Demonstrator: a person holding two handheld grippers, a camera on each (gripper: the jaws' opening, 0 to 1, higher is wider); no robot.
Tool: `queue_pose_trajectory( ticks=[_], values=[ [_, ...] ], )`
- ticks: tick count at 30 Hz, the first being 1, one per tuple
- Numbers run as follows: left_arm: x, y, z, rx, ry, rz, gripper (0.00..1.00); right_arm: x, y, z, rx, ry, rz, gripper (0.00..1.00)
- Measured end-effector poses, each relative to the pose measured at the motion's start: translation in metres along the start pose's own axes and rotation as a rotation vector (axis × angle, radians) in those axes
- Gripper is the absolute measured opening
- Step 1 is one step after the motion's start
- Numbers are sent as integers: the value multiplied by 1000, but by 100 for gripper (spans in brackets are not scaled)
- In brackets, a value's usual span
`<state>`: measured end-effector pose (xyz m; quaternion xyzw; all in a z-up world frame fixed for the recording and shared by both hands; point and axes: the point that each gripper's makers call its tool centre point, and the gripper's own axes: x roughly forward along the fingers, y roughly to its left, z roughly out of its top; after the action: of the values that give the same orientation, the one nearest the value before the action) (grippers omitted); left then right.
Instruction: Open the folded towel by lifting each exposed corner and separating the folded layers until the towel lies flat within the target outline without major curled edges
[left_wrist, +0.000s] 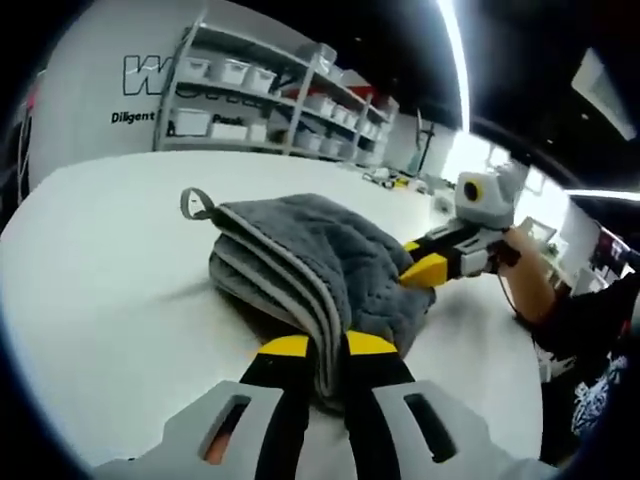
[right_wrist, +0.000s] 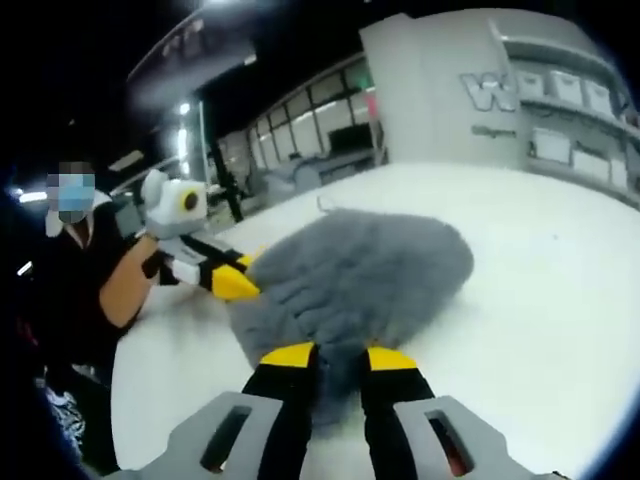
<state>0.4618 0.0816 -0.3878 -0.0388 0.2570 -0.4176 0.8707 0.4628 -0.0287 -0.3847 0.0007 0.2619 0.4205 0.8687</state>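
1. The grey towel (left_wrist: 300, 270) lies folded in several layers on the white counter (left_wrist: 110, 300), with its stacked pale-trimmed edges facing the left claw and a small hanging loop (left_wrist: 196, 203) sticking out at its far left corner.
2. The left claw (left_wrist: 329, 352) is clamped on the near edge of the towel: its yellow-tipped jaws sit close together with the stacked layers squeezed between them. Gripping here, at the open side of the fold, looks meant to give a hold on layers that can be peeled apart.
3. In the right gripper view, the right claw (right_wrist: 338, 358) has its jaws either side of the towel's (right_wrist: 350, 275) near edge, grey cloth filling the gap between the tips, so I judge it pinched on the cloth too.
4. Each claw also shows in the other's view, coming in from the side of the towel with its yellow tip (left_wrist: 425, 268) touching the cloth. The two grips sit on different edges, which suits pulling the layers away from each other.
5. No target outline can be made out on the counter, so I cannot tell how the towel sits against it. The towel is still bunched and folded; the unfolding seems barely begun.
6. Writing: on the far wall behind the shelves (left_wrist: 290, 95) of white bins, a large letter "W" and below it the word "Diligent" can be read; the rest is hidden or blurred.
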Motion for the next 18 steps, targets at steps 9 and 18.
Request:
queue_pose_trajectory(
  ticks=[9, 18],
  values=[
    [-6, -8, -4, 25, -2, 6, 9, -5, 10, -5, -1, -4, 8, 11],
    [-11, -14, -9, 0, -5, 2, 9, -10, 19, -9, -12, 3, 9, 12]
  ],
)
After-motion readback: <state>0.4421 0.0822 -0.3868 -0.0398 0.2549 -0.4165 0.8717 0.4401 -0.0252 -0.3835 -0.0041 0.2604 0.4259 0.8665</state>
